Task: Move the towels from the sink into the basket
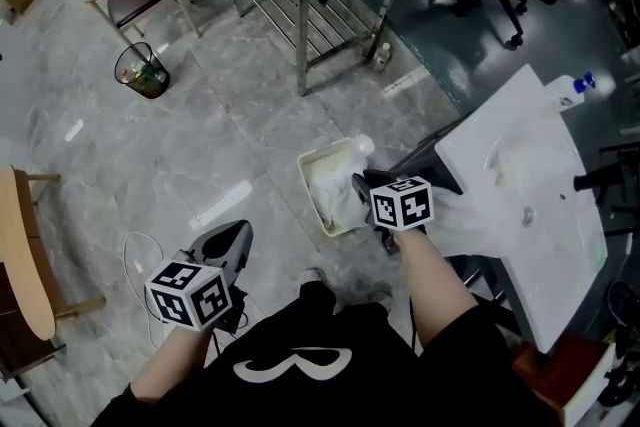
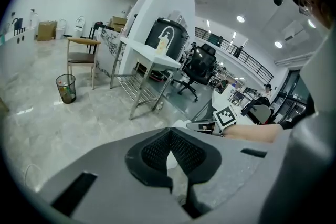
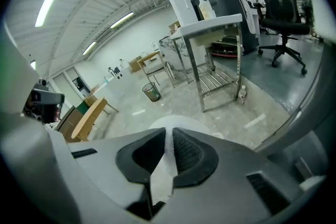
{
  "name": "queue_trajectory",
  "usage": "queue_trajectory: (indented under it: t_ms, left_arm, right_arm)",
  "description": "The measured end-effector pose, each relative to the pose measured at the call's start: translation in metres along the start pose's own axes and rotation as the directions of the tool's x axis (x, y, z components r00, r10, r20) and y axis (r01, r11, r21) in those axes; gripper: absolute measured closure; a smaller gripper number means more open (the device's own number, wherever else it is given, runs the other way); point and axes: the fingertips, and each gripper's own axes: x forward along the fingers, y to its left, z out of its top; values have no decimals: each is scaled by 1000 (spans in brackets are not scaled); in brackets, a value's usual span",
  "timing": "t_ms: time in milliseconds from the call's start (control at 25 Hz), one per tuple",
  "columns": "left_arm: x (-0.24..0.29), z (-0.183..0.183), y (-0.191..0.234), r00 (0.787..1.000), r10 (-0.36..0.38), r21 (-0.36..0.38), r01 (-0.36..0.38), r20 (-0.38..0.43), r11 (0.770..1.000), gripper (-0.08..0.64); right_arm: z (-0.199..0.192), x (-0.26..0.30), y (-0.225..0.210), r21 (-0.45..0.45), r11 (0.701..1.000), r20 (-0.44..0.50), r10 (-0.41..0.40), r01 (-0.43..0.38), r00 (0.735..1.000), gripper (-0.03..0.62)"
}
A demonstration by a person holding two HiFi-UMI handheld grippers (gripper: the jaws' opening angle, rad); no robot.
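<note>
Right claw is pinching a thin fold of white towel just above the basket on the floor. Left claw is pressed together, empty. The risk, I'd say: release off-centre and the towel drapes over the rim and slides out. More cloth waits in the sink.

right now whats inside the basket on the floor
White towel fills the basket, its upper end pinched in the right gripper. The basket's bottom and anything beneath the towel are covered.
</note>
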Motion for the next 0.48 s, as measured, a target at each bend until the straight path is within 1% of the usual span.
queue_trajectory:
  t_ms: [120,320,440,480]
  left_arm:
    - [6,-2,5,1000,11,6,-11,-10,1000,554]
    - [10,-5,12,1000,23,0,-23,-20,1000,554]
    - [10,-12,19,999,38,-5,-38,-33,999,554]
    - [10,-16,21,998,44,-7,-44,-39,999,554]
  right_arm:
    - [-17,25,-16,11,999,-44,-39,40,998,557]
    - [-38,50,-34,47,996,-80,-77,81,994,553]
    - [-40,60,-38,92,992,-61,-80,86,995,492]
    - [-41,63,-37,103,992,-59,-73,79,996,449]
